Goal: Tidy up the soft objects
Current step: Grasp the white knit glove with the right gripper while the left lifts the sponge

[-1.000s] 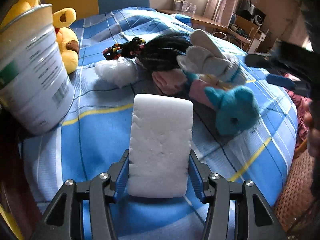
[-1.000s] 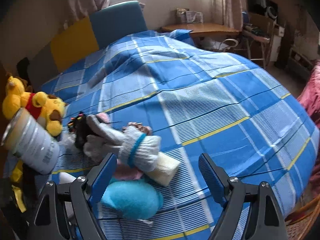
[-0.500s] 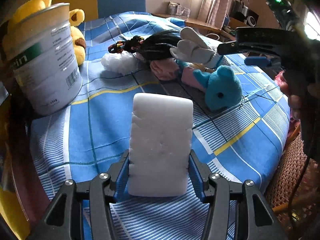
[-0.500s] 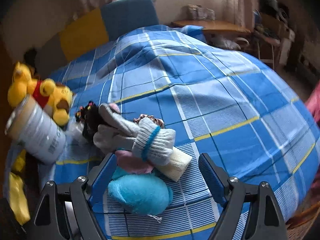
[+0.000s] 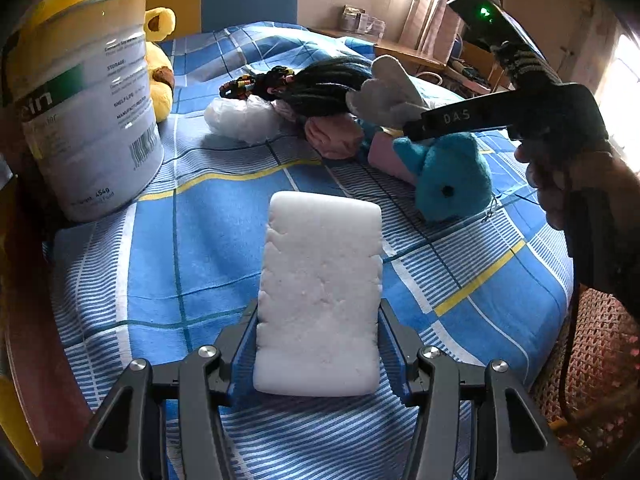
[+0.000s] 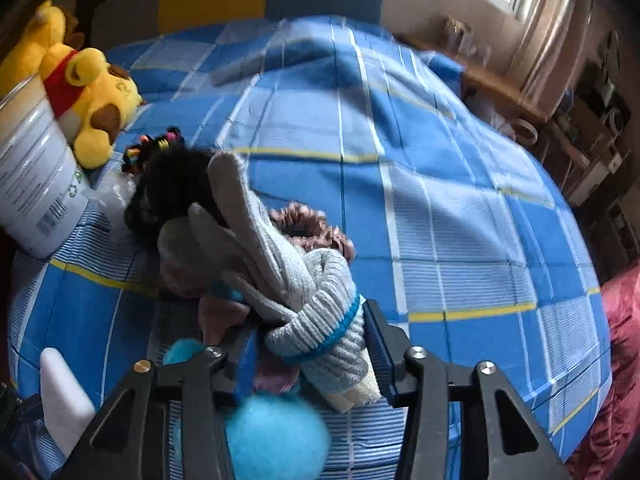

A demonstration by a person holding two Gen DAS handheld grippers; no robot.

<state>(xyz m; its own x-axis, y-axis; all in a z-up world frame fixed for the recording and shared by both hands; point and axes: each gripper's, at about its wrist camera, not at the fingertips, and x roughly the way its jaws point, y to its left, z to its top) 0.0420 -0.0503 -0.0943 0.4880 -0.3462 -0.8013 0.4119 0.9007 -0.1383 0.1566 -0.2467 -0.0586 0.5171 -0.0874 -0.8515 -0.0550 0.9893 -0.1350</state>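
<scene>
Both grippers are black, with angular cut-out arms, round silver screws at the joints and blue pads inside the fingers: left gripper (image 5: 318, 340), right gripper (image 6: 310, 350). From the left wrist, the right tool's black bar reads "DAS", a green light glows above, and a bare hand (image 5: 560, 184) grips it beside a dark cable.

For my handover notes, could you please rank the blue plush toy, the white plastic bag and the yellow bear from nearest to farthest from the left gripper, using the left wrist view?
1. Blue plush toy, ahead to the right.
2. White plastic bag, farther back, slightly left.
3. Yellow bear, far left, behind the tin.
</scene>
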